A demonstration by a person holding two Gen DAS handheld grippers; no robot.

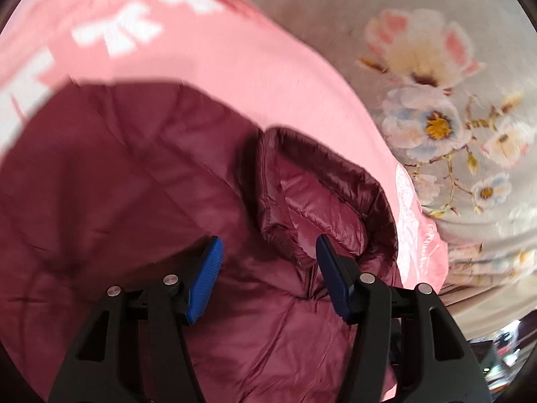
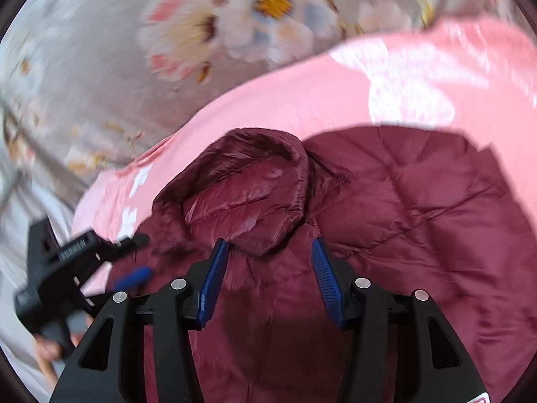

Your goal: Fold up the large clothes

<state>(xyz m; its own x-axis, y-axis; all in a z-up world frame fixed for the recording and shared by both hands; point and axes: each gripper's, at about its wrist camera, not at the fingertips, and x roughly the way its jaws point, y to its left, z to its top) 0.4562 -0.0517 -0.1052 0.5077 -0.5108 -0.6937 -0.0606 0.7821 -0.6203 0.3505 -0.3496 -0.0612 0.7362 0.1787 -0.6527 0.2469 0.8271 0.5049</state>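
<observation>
Both the left gripper (image 1: 268, 252) and the right gripper (image 2: 268, 252) are released above the maroon jacket (image 2: 419, 208); its slippery collar (image 1: 335, 174), at frame centre, may spring open again.

From my seat, the jacket (image 2: 402, 201) lies on the blanket (image 2: 285, 100), which in turn lies on the flowered sheet (image 2: 84, 67). My right gripper (image 2: 268, 255) hangs over the jacket just short of its collar (image 2: 241, 181). My left gripper (image 2: 134, 258) sits left of that collar, over the jacket's edge.
</observation>
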